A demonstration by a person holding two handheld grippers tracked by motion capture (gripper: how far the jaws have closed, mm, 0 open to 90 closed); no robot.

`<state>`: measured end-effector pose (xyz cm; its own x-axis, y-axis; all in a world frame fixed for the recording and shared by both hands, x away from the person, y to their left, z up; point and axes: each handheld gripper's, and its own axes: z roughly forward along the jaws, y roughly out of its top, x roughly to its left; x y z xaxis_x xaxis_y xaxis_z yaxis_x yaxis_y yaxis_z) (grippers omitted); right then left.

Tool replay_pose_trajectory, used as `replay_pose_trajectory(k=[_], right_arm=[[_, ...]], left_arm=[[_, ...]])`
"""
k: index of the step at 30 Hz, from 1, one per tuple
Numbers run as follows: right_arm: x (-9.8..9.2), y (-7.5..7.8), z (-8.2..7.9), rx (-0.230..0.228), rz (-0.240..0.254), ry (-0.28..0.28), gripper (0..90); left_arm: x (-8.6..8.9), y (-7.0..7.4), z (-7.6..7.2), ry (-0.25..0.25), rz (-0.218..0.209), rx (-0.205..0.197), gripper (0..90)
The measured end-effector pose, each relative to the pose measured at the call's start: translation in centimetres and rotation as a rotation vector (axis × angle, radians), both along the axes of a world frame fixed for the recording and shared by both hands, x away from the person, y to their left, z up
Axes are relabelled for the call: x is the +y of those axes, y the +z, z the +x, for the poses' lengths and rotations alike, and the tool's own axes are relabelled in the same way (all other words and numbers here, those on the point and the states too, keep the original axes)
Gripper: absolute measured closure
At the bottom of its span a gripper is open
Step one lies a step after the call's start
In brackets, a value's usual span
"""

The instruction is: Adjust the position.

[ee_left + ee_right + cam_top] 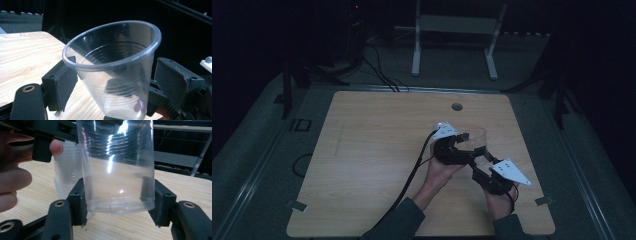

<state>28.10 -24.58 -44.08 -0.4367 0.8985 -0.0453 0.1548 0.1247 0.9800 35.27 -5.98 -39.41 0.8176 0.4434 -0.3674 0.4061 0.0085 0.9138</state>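
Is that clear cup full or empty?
Empty. The left gripper view looks into the cup, and its ribbed walls and bottom are bare; through it in the right gripper view, the table shows undistorted, with no liquid line.

Dim light is falling on a wooden table (362, 165); grey carpet (252, 145) is surrounding it, a white frame (457, 30) standing behind.

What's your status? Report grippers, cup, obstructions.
Right gripper shut on cup near its base. Left gripper open around the cup below its rim, right pad off the wall. More cups stacked behind. Table unobstructed.
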Motion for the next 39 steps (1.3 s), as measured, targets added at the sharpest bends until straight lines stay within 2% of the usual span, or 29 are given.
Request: replay_pose_trajectory(k=[4,7,10,17,22,26,33,39], right_arm=[[0.1,0.0,0.0,0.001,-0.008,0.007,41.9],[0.1,0.0,0.1,0.006,-0.012,0.014,41.7],[0.0,0.0,0.2,0.01,-0.017,0.018,41.6],[-0.1,0.3,0.5,0.05,-0.034,0.058,39.9],[-0.4,0.7,0.7,0.089,-0.055,0.104,36.7],[-0.6,1.2,0.7,0.102,-0.076,0.139,32.9],[-1.1,1.9,0.9,0.135,-0.077,0.188,30.1],[-1.7,2.9,1.4,0.17,-0.073,0.262,31.7]], left_arm=[[0.2,0.0,0.1,0.009,-0.033,0.014,21.1],[0.4,0.1,0.0,0.012,-0.035,0.005,26.3],[0.5,0.0,0.1,0.01,-0.038,0.007,27.5],[0.6,0.0,-0.1,0.005,-0.032,-0.002,29.4],[0.7,0.1,-0.3,-0.004,-0.013,-0.032,29.7],[0.7,0.2,-0.4,-0.003,0.012,-0.05,29.8],[1.0,0.5,-0.5,-0.004,0.035,-0.072,29.9],[1.1,0.6,-0.7,-0.011,0.06,-0.095,30.1]])
